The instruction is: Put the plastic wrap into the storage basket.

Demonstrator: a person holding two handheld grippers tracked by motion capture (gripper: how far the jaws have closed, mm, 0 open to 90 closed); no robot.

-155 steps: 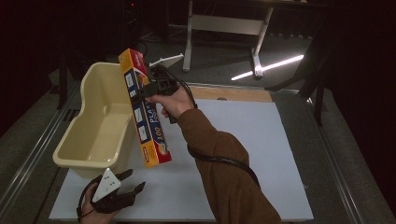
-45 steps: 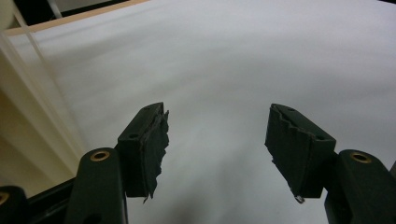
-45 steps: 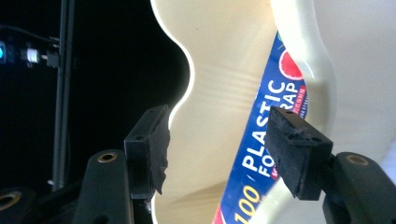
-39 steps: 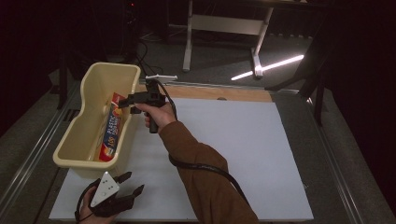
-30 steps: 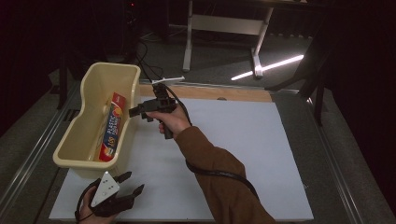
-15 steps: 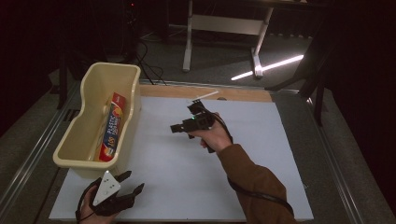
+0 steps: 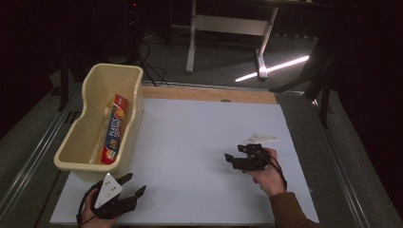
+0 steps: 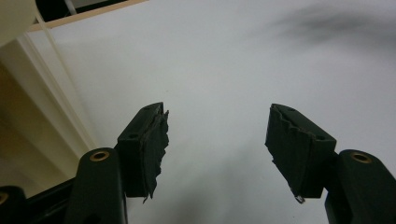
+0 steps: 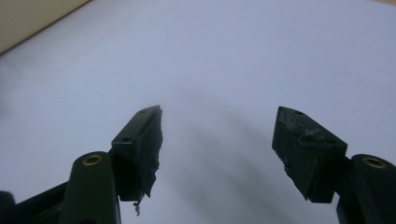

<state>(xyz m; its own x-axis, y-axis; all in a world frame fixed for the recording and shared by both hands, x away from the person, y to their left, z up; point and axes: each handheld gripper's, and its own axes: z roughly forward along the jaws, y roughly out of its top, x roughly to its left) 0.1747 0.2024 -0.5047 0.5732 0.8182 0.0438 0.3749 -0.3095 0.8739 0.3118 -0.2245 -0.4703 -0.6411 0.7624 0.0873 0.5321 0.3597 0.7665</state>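
A red and orange box (image 7: 114, 128) lies lengthwise inside the cream tub (image 7: 136, 111) at the table's left. My right gripper (image 7: 232, 156) hovers low over the white board (image 7: 190, 142) at the front right and points left. Its jaws have just been opening and stand open, with nothing between them (image 9: 217, 135). My left gripper (image 7: 135, 184) rests at the front left corner, just in front of the tub. It is open and empty (image 8: 217, 135). The tub's wall (image 8: 28, 116) rises at the left of the left gripper view.
A wooden strip (image 7: 209, 94) runs along the board's far edge. Metal rails (image 7: 342, 156) border the table on both sides. Beyond the table stand white desk legs (image 7: 192, 42), and a bright strip of light (image 7: 275, 69) lies on the dark floor.
The right gripper put the box in the tub and let go. It then swept from the tub to the front right, sinking lower, with its jaws wider apart. The left gripper has not moved.
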